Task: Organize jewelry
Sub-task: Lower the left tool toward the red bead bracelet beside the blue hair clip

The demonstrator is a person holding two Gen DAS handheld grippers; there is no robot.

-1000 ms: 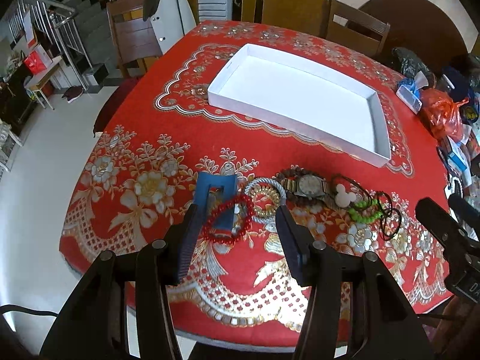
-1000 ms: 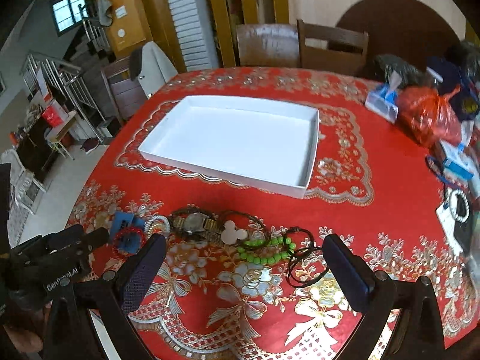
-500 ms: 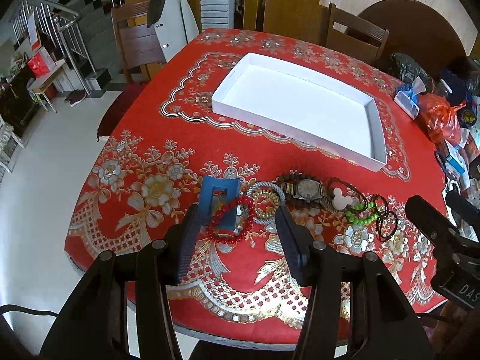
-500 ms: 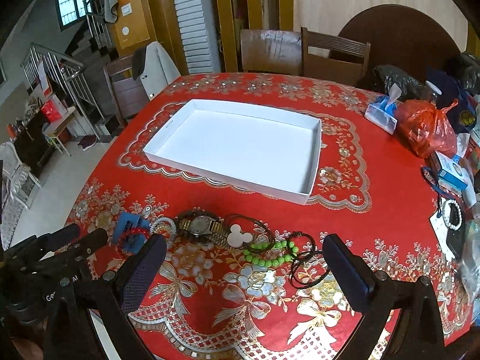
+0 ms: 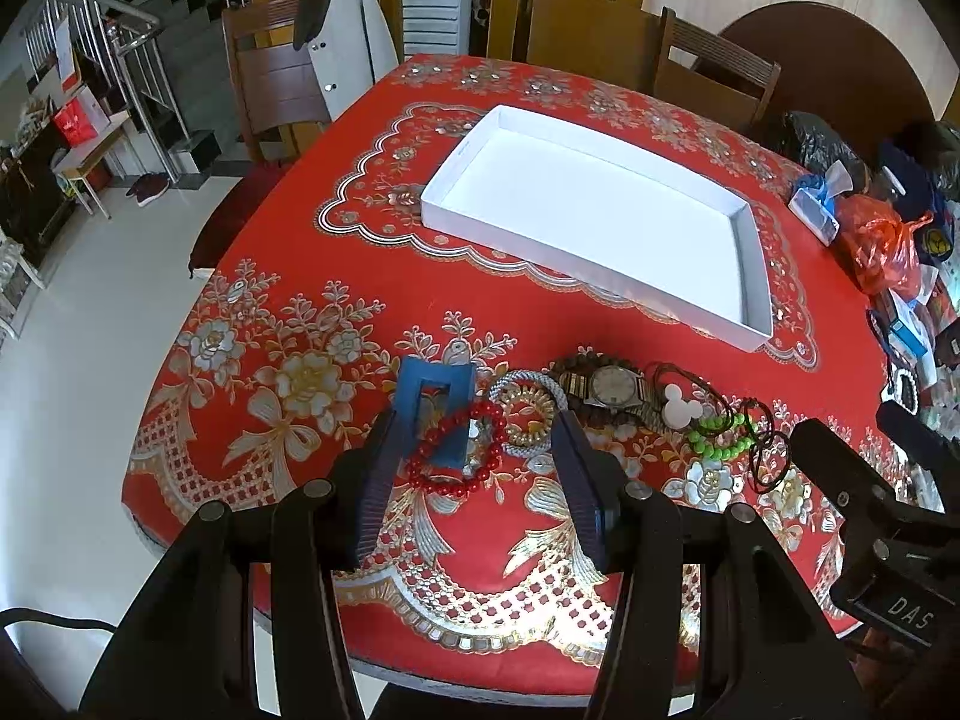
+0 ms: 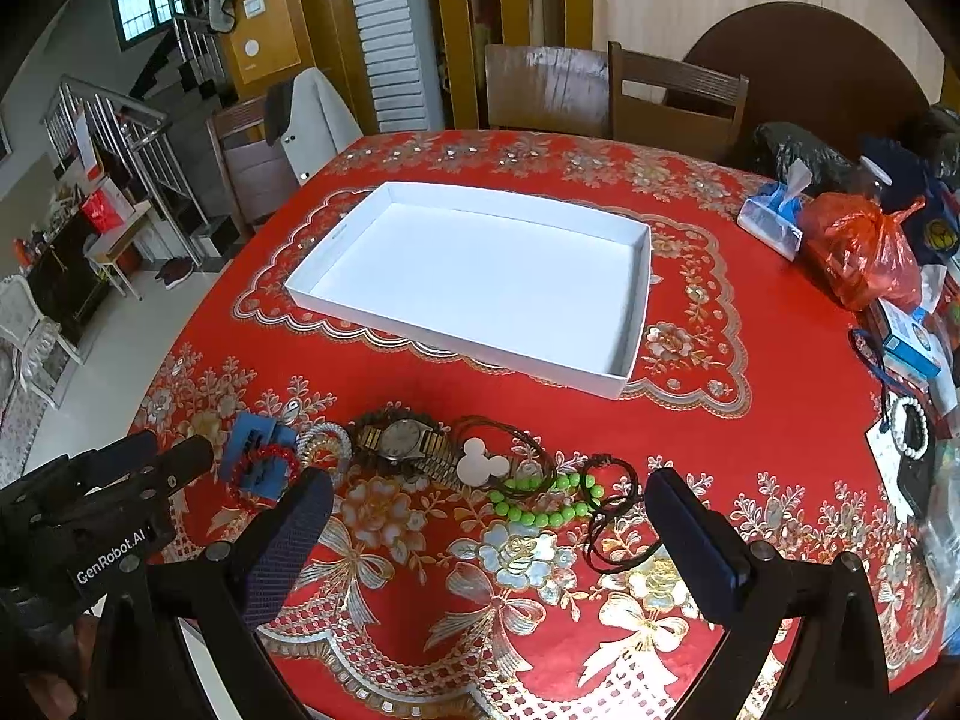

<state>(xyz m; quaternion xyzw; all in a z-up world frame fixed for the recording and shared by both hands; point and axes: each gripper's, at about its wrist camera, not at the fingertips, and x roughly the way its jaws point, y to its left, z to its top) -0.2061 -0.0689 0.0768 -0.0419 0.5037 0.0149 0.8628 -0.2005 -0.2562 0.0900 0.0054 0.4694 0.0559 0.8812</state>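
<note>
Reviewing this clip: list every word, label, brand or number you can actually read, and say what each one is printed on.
"GenRobot.AI": white lettering on the black body of the left gripper, seen from the right wrist view.
"DAS": white letters on the right gripper body, cut off by the frame edge.
Wristwatch dial: too small to read.
White tray rim mark and blue box: blurred, unreadable.

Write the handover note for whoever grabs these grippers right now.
Left gripper: jaws open, empty, above the red bead bracelet that lies on the blue hair clip.
Right gripper: jaws open, empty, above the green bead bracelet and black cords.
All pieces sit in a row near the table's front edge, the wristwatch and white mouse-shaped charm in the middle.
White tray: holds nothing.
Done: nothing moved into the tray.
Left: every piece, likely into the tray.
</note>
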